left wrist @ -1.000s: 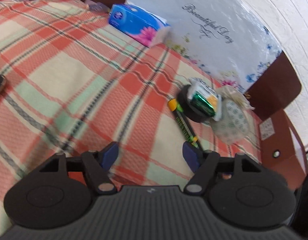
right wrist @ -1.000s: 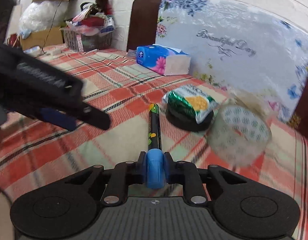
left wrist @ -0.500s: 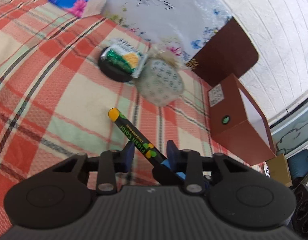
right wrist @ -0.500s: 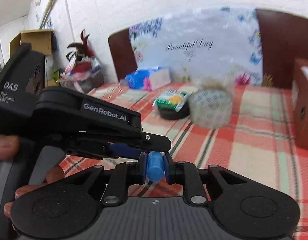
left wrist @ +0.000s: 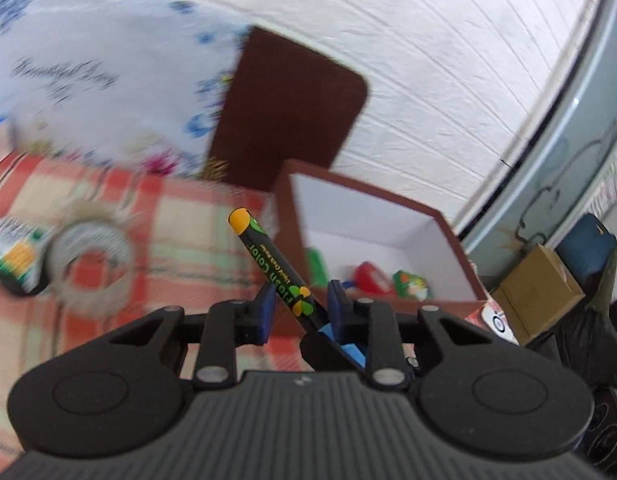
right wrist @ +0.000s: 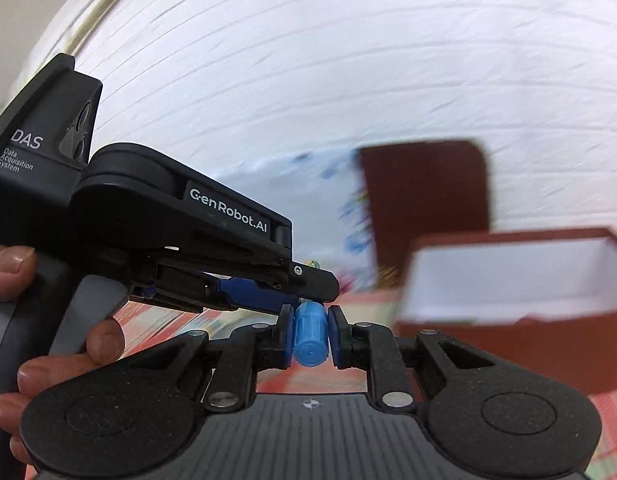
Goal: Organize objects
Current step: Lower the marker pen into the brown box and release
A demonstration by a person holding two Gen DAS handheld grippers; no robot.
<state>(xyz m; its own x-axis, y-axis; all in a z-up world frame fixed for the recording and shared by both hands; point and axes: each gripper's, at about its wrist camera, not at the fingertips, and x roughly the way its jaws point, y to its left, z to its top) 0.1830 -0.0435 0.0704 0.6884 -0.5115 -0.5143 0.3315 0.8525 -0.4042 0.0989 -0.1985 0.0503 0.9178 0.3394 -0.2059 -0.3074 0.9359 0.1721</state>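
A black marker (left wrist: 274, 266) with an orange end and a blue cap (right wrist: 310, 334) is lifted in the air. My right gripper (right wrist: 310, 336) is shut on its blue cap. My left gripper (left wrist: 300, 308) has its blue pads on either side of the marker's black barrel, with a small gap showing on the left side. The left gripper's body (right wrist: 168, 232) crosses the right wrist view just above the cap. A brown box (left wrist: 372, 236) with a white inside stands open just beyond the marker; it also shows in the right wrist view (right wrist: 508, 308).
Several small items (left wrist: 368, 278) lie in the box. A tape roll (left wrist: 90, 254) and a green packet (left wrist: 14, 258) lie on the plaid cloth (left wrist: 180, 240) at left. A brown chair back (left wrist: 292, 108) and a floral board (left wrist: 88, 80) stand behind.
Both grippers have lifted with the marker and swung right toward the brown box. The left gripper's fingers have narrowed around the barrel.
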